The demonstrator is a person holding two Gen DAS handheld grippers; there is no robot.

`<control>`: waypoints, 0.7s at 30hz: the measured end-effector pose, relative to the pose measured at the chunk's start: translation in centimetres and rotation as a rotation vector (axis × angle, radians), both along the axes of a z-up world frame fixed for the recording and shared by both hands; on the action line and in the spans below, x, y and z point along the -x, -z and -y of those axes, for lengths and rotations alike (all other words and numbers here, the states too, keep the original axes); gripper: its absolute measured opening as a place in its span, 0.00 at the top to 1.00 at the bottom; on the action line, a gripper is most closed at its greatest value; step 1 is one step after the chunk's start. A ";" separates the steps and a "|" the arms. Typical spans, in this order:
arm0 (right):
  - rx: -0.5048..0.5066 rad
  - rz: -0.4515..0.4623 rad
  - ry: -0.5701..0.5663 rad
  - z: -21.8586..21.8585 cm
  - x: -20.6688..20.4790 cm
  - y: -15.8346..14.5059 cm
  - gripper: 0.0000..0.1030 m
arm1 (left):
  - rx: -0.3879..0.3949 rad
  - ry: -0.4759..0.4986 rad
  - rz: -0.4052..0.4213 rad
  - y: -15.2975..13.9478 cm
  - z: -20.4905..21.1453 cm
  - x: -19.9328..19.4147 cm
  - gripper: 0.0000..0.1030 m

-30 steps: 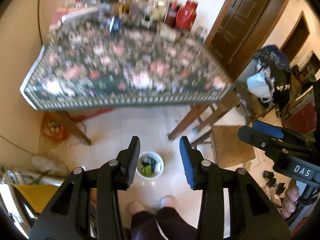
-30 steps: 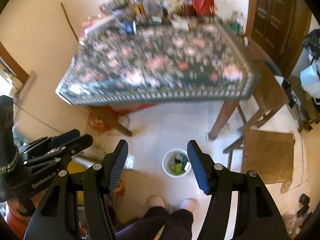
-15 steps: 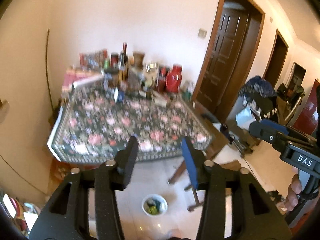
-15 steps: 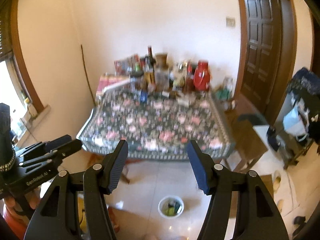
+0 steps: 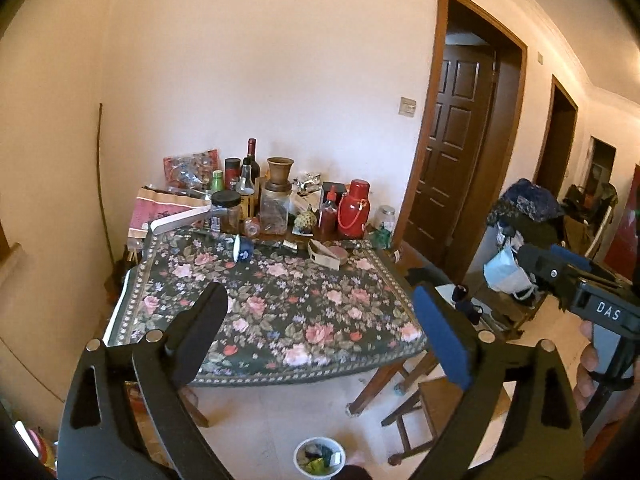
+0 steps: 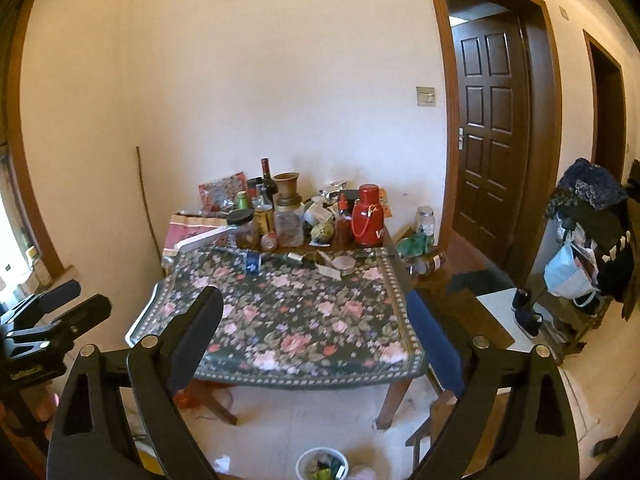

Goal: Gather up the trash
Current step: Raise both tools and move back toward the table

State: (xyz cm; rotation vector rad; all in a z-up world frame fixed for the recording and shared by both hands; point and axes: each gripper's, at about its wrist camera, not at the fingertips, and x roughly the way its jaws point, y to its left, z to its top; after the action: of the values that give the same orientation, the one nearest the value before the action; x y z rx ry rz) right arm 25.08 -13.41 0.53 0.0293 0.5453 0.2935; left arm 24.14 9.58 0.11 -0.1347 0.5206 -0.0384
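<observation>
A white trash bin [image 5: 319, 458] with wrappers inside stands on the tiled floor in front of the table; it also shows in the right wrist view [image 6: 322, 465]. The table [image 5: 280, 300] has a dark floral cloth; a paper box [image 5: 323, 253] and a blue cup [image 5: 243, 249] lie near its far side. My left gripper [image 5: 320, 336] is open and empty, held above the floor facing the table. My right gripper [image 6: 314, 336] is open and empty beside it, and shows at the right edge of the left wrist view [image 5: 576, 276].
Bottles, jars and a red thermos [image 5: 353, 210] crowd the table's back edge by the wall. A wooden stool [image 5: 424, 412] stands by the table's right leg. Dark doors [image 6: 492, 152] and a rack of clothes and bags [image 6: 584, 240] are on the right.
Both grippers have tilted up from looking down at the floor and bin to facing the table and wall. Both jaws have spread wider. The bin now sits at the bottom edge.
</observation>
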 end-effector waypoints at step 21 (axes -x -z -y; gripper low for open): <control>0.124 -0.074 -0.133 4.8 -18.3 2.5 0.11 | 0.054 -0.204 -0.060 1.9 4.3 -18.8 0.09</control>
State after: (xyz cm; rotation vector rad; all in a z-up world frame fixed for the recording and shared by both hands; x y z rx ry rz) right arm 43.42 -18.23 -1.93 -0.1171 0.6392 0.3889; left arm 42.96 5.27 -1.77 -0.2412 0.5636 0.1508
